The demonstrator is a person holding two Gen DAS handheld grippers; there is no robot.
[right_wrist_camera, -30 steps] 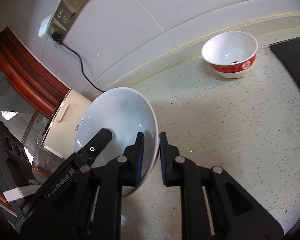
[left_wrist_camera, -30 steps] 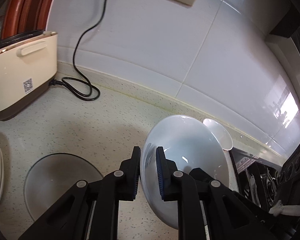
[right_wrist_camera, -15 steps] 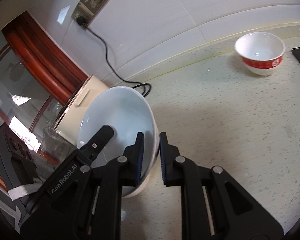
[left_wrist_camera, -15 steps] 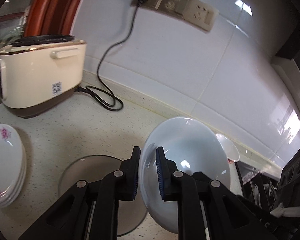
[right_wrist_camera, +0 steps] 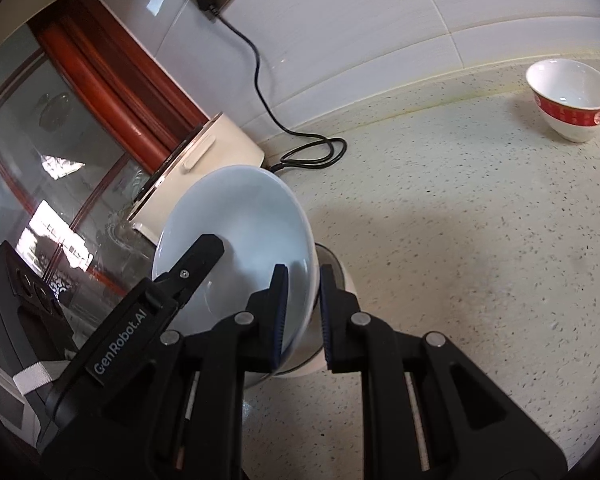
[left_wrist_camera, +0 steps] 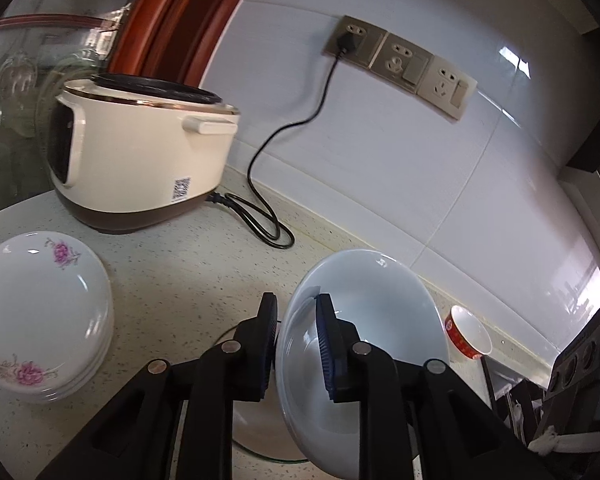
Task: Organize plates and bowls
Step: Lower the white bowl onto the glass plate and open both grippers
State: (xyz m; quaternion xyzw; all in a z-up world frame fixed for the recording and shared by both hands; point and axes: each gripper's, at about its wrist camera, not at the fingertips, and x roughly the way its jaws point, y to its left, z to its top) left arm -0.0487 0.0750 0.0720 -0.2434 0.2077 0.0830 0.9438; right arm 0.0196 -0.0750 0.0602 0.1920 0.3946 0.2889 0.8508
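A pale blue bowl (left_wrist_camera: pixel 372 312) hangs tilted above the speckled counter, held by opposite sides of its rim. My left gripper (left_wrist_camera: pixel 296 340) has the near rim between its blue pads, and its jaws are opening slightly. My right gripper (right_wrist_camera: pixel 302 312) is shut on the other side of the same bowl (right_wrist_camera: pixel 244 220). A stack of white plates with pink flowers (left_wrist_camera: pixel 40 312) lies at the left. A small white bowl with a red band (right_wrist_camera: pixel 570 98) stands by the wall at the far right, also seen past the blue bowl (left_wrist_camera: pixel 466 334). A clear glass disc (left_wrist_camera: pixel 256 432) lies under the blue bowl.
A cream rice cooker (left_wrist_camera: pixel 140 160) stands at the back left, its black cord (left_wrist_camera: pixel 260 216) coiled on the counter and plugged into the wall sockets (left_wrist_camera: pixel 400 60). A glass door with a red-brown frame (right_wrist_camera: pixel 112 80) lies beyond it. Speckled counter (right_wrist_camera: pixel 480 220) stretches to the right.
Both grippers have carried the blue bowl leftward. The rice cooker and the plate stack have come into view, and the red-banded bowl has dropped back to the right. The left pads stand slightly wider.
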